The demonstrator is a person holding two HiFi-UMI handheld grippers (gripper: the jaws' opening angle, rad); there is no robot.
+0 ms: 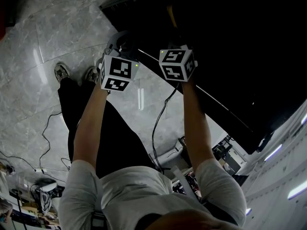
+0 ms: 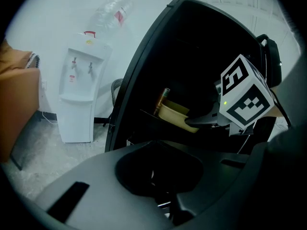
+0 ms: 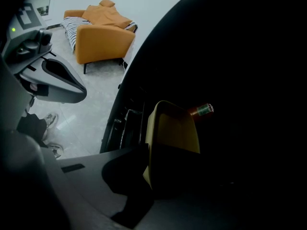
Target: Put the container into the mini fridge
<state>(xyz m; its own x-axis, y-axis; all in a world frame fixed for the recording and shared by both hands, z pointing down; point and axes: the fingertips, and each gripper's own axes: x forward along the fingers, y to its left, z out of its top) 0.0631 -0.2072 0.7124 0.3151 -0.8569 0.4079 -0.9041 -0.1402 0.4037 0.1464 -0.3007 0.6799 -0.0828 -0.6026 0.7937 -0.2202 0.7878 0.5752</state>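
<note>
Right gripper view catches the yellow, open-topped container (image 3: 175, 133) inside the dark mouth of the mini fridge (image 3: 240, 71). Its near wall is clamped between the fingers (image 3: 127, 181) of the right gripper (image 3: 146, 166), which are drawn close together on the thin plastic. A bottle (image 3: 201, 111) with a red label sits just behind it, deeper in the cabinet. From the left gripper view, the container hangs at about the level of a dark shelf (image 2: 153, 116), though whether its base touches that shelf cannot be told in the gloom. By this reading the carry is all but done: the container is past the threshold and not yet let go. What looks to be left is to settle it on the shelf near the bottle, part the fingers, draw the gripper out and, presumably, close the door. The left gripper (image 1: 120, 44) sits at the fridge's near corner, beside the open cabinet. Its fingers are lost in shadow low in its own view, so whether they are apart, together or on the door's edge cannot be told. Beyond the fridge, a white water dispenser (image 2: 79, 90) stands against the wall. An orange sofa (image 3: 103, 32) sits across the pale marble floor (image 1: 48, 32).
</note>
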